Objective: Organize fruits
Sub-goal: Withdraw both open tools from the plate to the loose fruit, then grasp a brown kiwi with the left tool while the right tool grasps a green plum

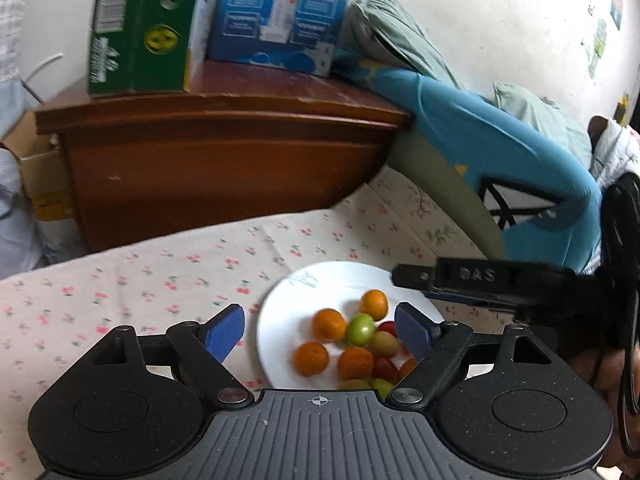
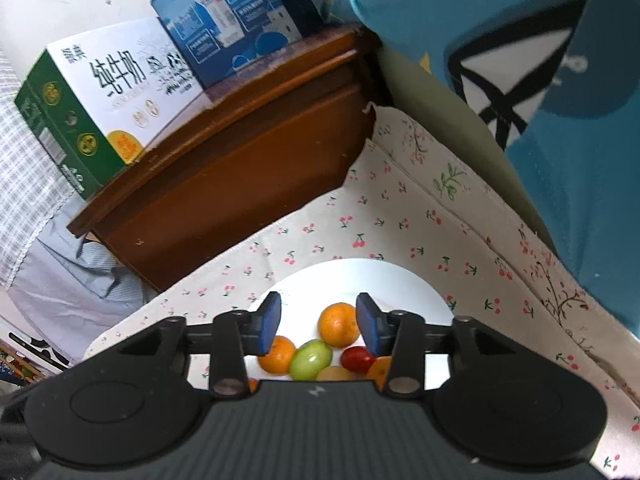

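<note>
A white plate (image 1: 288,300) lies on the cherry-print cloth and holds several small fruits: oranges (image 1: 329,323), a green fruit (image 1: 360,329) and red ones (image 1: 385,369). My left gripper (image 1: 320,330) is open and empty, above the plate's near side. The right gripper's finger (image 1: 460,276) reaches over the plate from the right in that view. In the right wrist view the plate (image 2: 400,276) lies just ahead. My right gripper (image 2: 318,320) is open, with an orange (image 2: 338,324) showing between its fingers below, beside a green fruit (image 2: 311,359) and a red one (image 2: 357,358).
A brown wooden cabinet (image 1: 224,168) stands beyond the cloth with a green milk carton box (image 1: 140,28) and a blue box (image 1: 280,12) on top. Blue and green bedding (image 1: 500,148) is piled to the right. Clothing (image 2: 80,280) lies at the left.
</note>
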